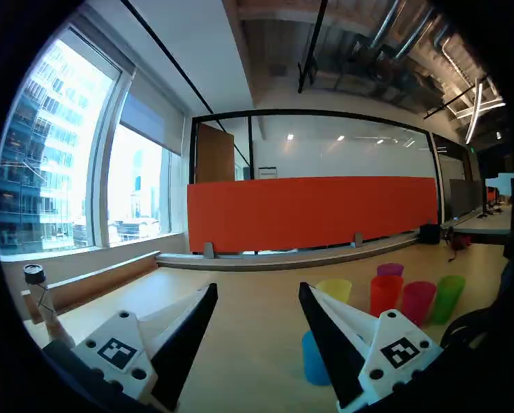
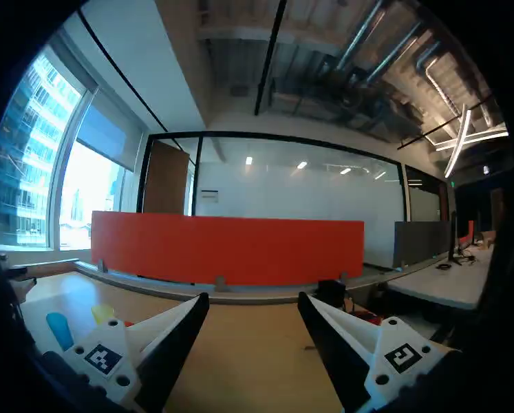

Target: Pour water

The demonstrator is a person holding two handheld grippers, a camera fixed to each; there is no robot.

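In the left gripper view my left gripper [image 1: 257,303] stands open over the wooden table [image 1: 257,344], with nothing between its fingers. Just past its right finger stands a row of plastic cups: yellow [image 1: 336,288], orange [image 1: 385,294], purple [image 1: 390,269], pink [image 1: 418,301] and green [image 1: 448,297]. A blue cup [image 1: 313,359] stands close by, partly hidden by the right finger. In the right gripper view my right gripper [image 2: 253,310] is open and empty above the table. A blue cup [image 2: 59,329] and a yellow cup [image 2: 102,312] peek out at its far left.
An orange divider panel [image 1: 312,212] runs along the table's far edge. A wooden ledge [image 1: 91,279] lines the windows on the left, with a small stand [image 1: 40,296] near it. More desks [image 2: 442,279] with dark gear stand to the right.
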